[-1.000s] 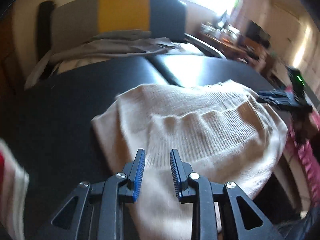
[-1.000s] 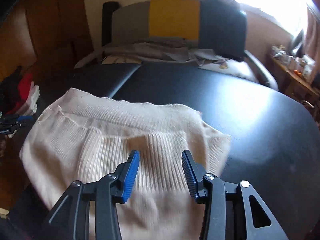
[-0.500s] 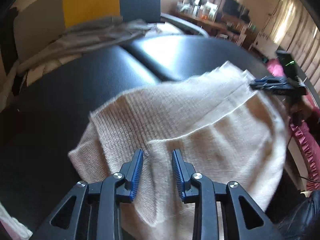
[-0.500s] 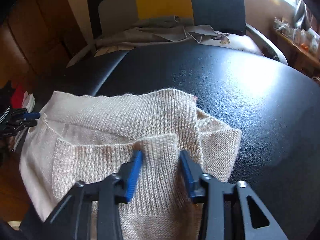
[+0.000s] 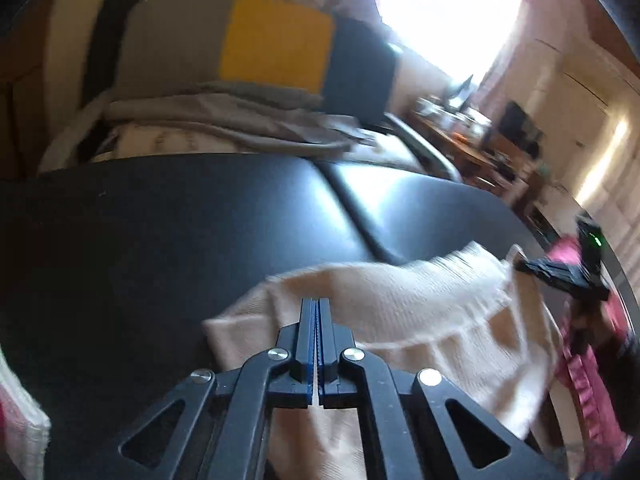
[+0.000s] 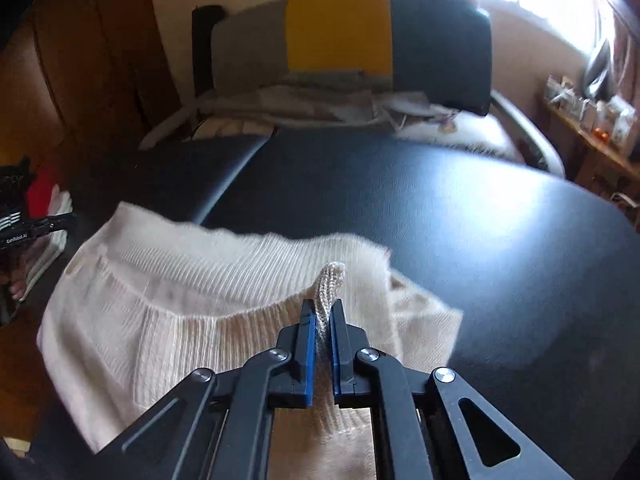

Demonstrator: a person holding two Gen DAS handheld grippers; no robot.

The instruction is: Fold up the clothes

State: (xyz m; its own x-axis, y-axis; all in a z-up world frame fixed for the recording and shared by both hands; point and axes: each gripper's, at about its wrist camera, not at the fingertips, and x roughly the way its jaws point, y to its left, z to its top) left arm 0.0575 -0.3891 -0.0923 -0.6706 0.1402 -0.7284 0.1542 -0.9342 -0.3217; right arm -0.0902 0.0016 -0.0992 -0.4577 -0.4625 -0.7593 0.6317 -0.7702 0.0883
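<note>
A cream knitted sweater (image 5: pixel 400 308) lies partly folded on the near part of the black table (image 5: pixel 160 240). My left gripper (image 5: pixel 318 304) is shut on its near left edge, and the cloth passes under the fingers. In the right wrist view the sweater (image 6: pixel 180 300) is pinched into a raised ridge between the blue pads of my right gripper (image 6: pixel 324 308), which is shut on the folded hem. The right gripper (image 5: pixel 560 276) shows at the sweater's far right corner in the left wrist view. The left gripper (image 6: pixel 44 224) shows at the left edge in the right wrist view.
Behind the table (image 6: pixel 480 240) stands a grey, yellow and dark chair (image 6: pixel 340 32) heaped with grey and white clothes (image 5: pixel 224 120). Red and white cloth (image 6: pixel 48 196) lies off the left edge. A pink cloth (image 5: pixel 588 380) hangs at the right. A cluttered shelf (image 6: pixel 592 120) sits far right.
Both grippers were open over the sweater; both have now shut on it. The right one has gathered the hem into a ridge, and both views have tipped up.
</note>
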